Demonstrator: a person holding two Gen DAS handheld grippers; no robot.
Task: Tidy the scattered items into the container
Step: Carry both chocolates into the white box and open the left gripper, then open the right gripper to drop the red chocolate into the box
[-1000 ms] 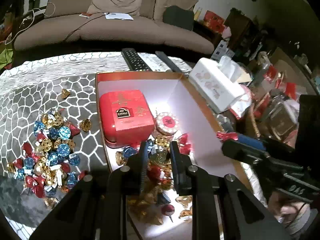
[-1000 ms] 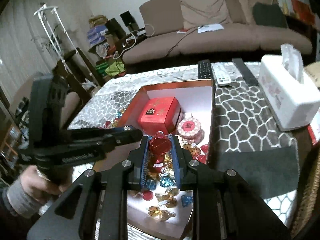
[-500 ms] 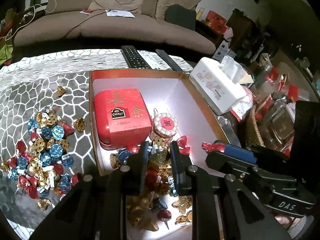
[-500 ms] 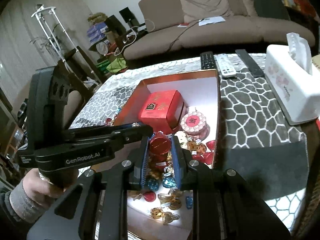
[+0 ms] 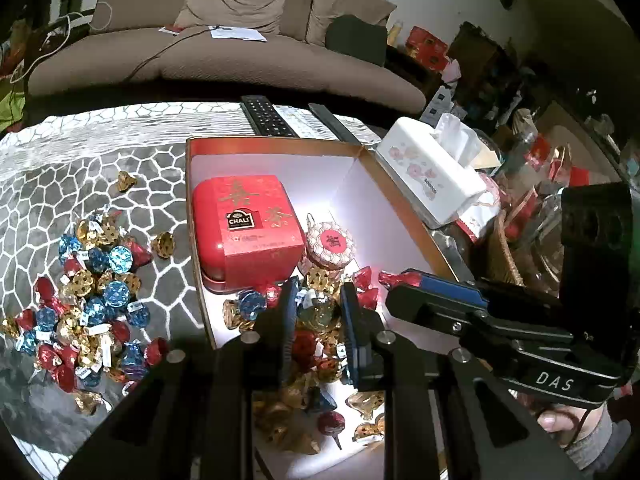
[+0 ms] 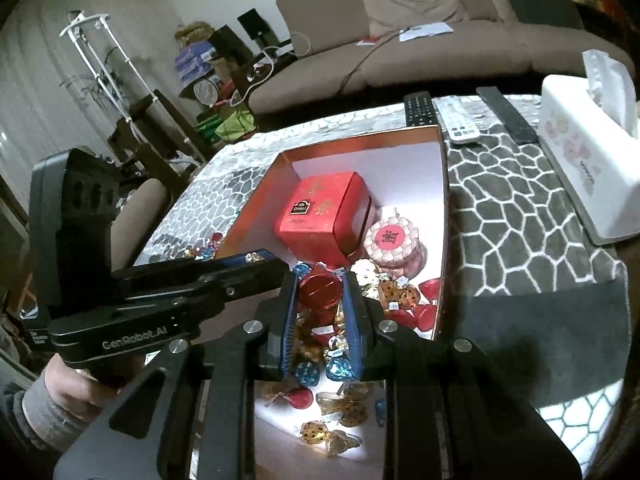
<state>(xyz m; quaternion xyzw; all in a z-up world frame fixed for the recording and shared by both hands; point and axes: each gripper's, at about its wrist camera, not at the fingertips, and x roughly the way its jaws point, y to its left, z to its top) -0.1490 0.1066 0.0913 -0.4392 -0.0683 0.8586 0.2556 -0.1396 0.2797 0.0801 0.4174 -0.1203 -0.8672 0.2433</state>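
Observation:
A red-rimmed white box (image 5: 276,145) (image 6: 356,140) holds a red CHALI tin (image 5: 246,226) (image 6: 322,210), a round pink jar (image 5: 330,242) (image 6: 394,240) and several foil-wrapped chocolates (image 5: 316,364). A pile of red, blue and gold chocolates (image 5: 84,308) lies on the table left of the box. My right gripper (image 6: 320,292) is shut on a red foil chocolate (image 6: 320,289) above the box's near half; it also shows in the left wrist view (image 5: 400,280). My left gripper (image 5: 316,312) hovers over the box with a narrow gap, nothing between its fingers.
A white tissue box (image 5: 432,170) (image 6: 588,164) stands right of the box. Remote controls (image 5: 266,116) (image 6: 418,108) lie behind it. A brown sofa (image 5: 224,56) is beyond the table. Clutter (image 5: 532,184) crowds the right side.
Both grippers have shifted slightly over the box. The right gripper still holds the red chocolate, now a little further over the box. The left gripper stays empty.

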